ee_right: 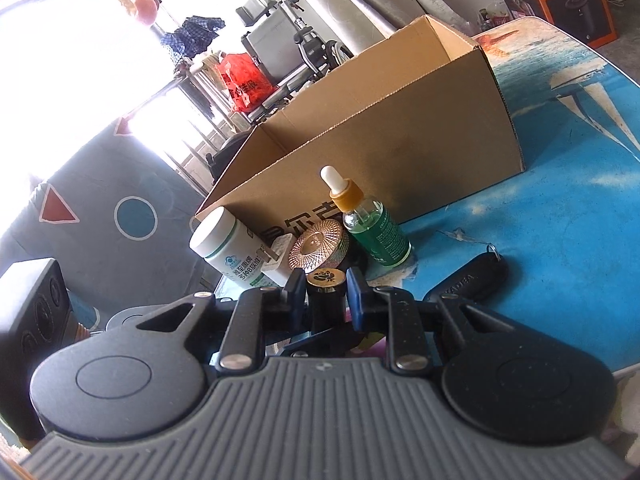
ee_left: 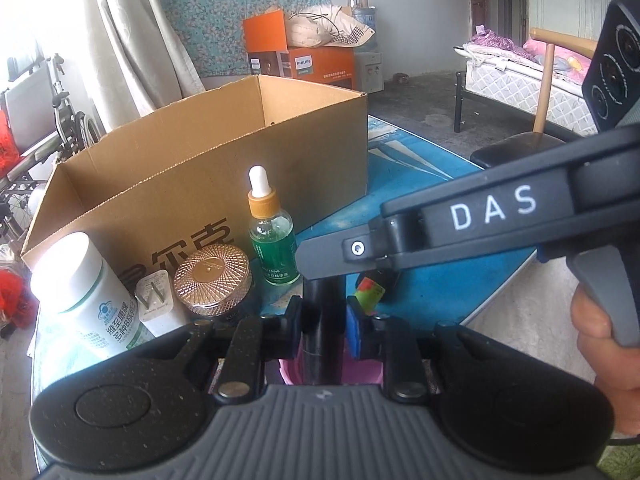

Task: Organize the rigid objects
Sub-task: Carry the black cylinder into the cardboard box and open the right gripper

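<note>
While both tongs are pinching the same slim black cylindrical tube [ee_right: 325, 308], it is standing upright near the bench's front edge, in front of the row of small items. Right tongs [ee_right: 325, 294] are clamping it just under its gold rose-printed cap [ee_right: 325, 278], blue pads pressing on either side. Left tongs [ee_left: 323, 320] are gripping the tube [ee_left: 322, 320] lower down, above a pink round container [ee_left: 292, 372] showing just beneath; whether the tube is sitting in it, cannot tell.

Right tongs' black arm marked DAS [ee_left: 480, 220] is crossing the left view from the right, with a hand [ee_left: 600, 340] squeezing its grey trigger.

Just behind the tube, left to right: white plastic pill bottle with green label [ee_left: 92, 292], white plug adapter [ee_left: 158, 300], rose-gold faceted round jar [ee_left: 214, 276], clear glass dropper bottle of green liquid with amber collar and white bulb [ee_left: 272, 236]. All are standing close together against the front wall of the open brown cardboard box [ee_left: 208, 160], which is sitting behind them on the blue sailboat-print bench [ee_right: 540, 240].

Black key fob with ring [ee_right: 468, 276] is lying on the bench, right of the tongs. Small green-and-red object [ee_left: 370, 292] is partly hidden behind the right arm; cannot identify it.
</note>
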Demonstrator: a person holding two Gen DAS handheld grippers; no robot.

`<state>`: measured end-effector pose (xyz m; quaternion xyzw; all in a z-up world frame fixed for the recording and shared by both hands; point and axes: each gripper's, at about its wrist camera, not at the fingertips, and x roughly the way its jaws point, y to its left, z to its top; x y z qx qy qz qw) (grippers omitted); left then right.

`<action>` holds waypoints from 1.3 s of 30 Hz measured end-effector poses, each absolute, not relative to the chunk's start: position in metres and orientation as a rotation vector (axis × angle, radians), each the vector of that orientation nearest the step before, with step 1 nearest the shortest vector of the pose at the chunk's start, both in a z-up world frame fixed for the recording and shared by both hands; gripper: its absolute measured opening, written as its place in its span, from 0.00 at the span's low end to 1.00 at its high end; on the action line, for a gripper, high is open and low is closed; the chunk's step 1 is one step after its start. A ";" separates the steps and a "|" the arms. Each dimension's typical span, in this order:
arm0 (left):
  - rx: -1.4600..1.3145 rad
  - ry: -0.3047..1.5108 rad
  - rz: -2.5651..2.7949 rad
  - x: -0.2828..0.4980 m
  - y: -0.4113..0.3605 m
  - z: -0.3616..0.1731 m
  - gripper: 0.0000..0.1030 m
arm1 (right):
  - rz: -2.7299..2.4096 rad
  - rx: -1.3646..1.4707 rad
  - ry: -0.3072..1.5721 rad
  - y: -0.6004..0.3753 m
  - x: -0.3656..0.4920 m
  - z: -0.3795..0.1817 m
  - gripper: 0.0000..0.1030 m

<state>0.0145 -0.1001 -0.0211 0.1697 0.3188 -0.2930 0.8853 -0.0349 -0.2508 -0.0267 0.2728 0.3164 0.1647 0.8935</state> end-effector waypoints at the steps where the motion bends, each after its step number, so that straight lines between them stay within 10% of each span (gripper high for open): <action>1: 0.350 0.656 -0.610 0.014 -0.100 -0.019 0.22 | 0.343 0.555 0.649 -0.250 -0.036 -0.024 0.20; 20: 0.268 0.514 -0.509 0.061 -0.069 0.095 0.22 | 0.515 0.361 0.487 -0.227 0.012 0.115 0.20; 39: 0.192 0.995 -0.357 0.264 -0.021 0.045 0.25 | 0.557 0.458 1.152 -0.163 0.276 0.046 0.20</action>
